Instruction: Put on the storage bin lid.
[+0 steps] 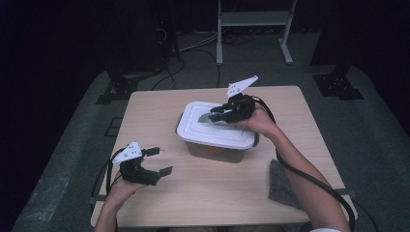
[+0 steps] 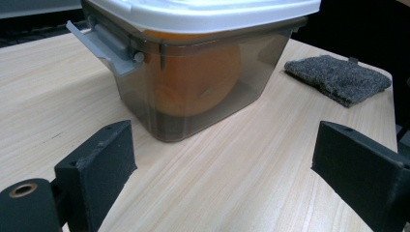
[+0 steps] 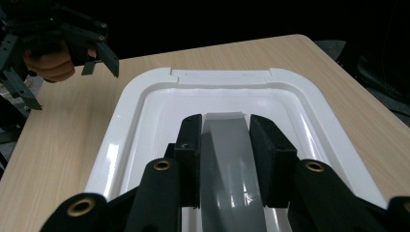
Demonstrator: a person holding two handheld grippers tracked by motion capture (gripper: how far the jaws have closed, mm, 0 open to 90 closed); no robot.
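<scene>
Broadly, a light wooden table (image 1: 208, 193) fills the middle of the high view, and a translucent grey container (image 1: 217, 145) stands near its centre. Its white lid (image 1: 203, 130) sits flat on top, and something orange (image 2: 203, 77) shows through the wall in the left gripper view. A grey latch (image 2: 104, 46) sticks out from the container's end. Right of the container, near the table's near edge, lies a dark grey cloth (image 1: 283, 186). Above the lid, the right gripper (image 3: 225, 145) has its jaws closed on the lid's grey handle (image 3: 229, 159). Well apart, near the left front of the table, the left gripper (image 1: 159, 162) hovers with its jaws spread wide, holding nothing.
</scene>
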